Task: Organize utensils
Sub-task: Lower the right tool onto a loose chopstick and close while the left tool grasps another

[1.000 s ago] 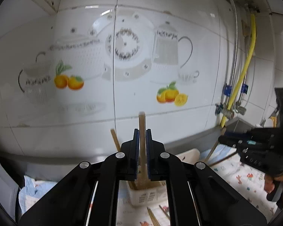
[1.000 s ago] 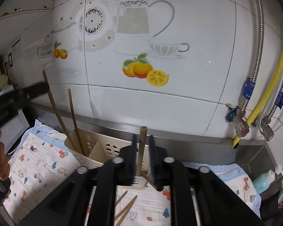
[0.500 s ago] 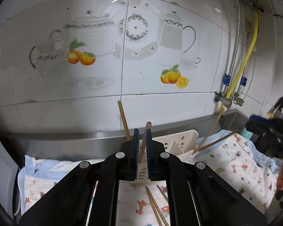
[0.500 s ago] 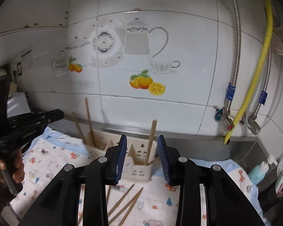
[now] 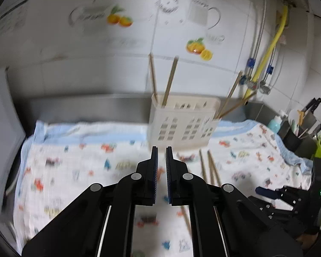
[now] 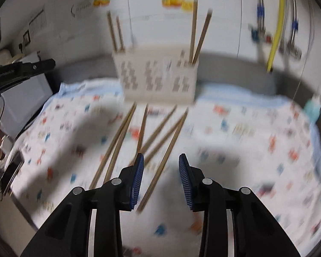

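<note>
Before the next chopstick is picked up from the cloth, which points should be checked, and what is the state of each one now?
1. Right gripper free to grasp: ok, jaws apart, nothing between the pads.
2. Left gripper free: ok, jaws nearly shut, nothing between them.
3. Loose chopsticks within view on the patterned cloth: ok, several lie in front of the right gripper, crossing each other.
4. One chopstick separable from the others: cannot tell, the picture is blurred.
5. Utensil basket upright: ok, with two chopsticks standing at each end.
6. Grippers clear of each other: ok, they are apart in both views.
</note>
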Motion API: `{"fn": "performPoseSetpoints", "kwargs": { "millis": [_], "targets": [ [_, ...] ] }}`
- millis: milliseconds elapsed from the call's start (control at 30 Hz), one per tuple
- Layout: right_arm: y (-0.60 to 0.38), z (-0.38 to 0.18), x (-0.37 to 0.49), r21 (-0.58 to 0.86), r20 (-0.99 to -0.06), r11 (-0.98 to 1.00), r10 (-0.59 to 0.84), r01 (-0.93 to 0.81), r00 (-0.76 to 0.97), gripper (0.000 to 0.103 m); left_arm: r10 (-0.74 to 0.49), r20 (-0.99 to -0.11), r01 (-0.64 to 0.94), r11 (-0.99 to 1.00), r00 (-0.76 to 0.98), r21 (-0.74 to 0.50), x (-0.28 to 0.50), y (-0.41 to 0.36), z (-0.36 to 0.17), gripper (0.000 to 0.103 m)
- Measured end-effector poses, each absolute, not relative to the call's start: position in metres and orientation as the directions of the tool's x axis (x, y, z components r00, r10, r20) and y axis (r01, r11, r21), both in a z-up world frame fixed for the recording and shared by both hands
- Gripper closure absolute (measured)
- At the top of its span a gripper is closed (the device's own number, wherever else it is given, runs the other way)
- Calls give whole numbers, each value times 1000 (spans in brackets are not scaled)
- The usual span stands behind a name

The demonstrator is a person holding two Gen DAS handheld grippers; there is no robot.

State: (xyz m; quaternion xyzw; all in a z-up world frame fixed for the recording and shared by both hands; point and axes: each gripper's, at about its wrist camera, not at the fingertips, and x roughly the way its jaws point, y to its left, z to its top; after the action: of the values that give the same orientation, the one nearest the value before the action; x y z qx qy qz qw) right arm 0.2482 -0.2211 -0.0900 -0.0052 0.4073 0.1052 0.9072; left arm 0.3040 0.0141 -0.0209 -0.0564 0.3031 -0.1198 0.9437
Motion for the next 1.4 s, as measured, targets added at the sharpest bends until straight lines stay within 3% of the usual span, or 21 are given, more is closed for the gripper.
{"fn": "performPoseSetpoints", "kwargs": {
  "millis": [300, 600, 900, 1400],
  "targets": [
    [-204, -130, 246, 134, -775, 981, 191, -140, 602, 79, -271, -609, 172, 961, 745, -216, 268, 24, -65, 96],
    [-205, -147, 253, 112, -802, 988, 151, -103, 578, 93, -409, -643, 287, 912, 647, -292, 260, -7, -89, 96],
    [-223, -148, 246, 128, -798, 988, 157, -91, 582, 95, -491, -676, 361, 869, 550, -338, 270, -59, -117, 96],
    [-244, -149, 233, 187, -780, 977, 210, -101, 589, 96, -438, -747, 326, 894, 500, -306, 299, -93, -153, 96]
  ]
}}
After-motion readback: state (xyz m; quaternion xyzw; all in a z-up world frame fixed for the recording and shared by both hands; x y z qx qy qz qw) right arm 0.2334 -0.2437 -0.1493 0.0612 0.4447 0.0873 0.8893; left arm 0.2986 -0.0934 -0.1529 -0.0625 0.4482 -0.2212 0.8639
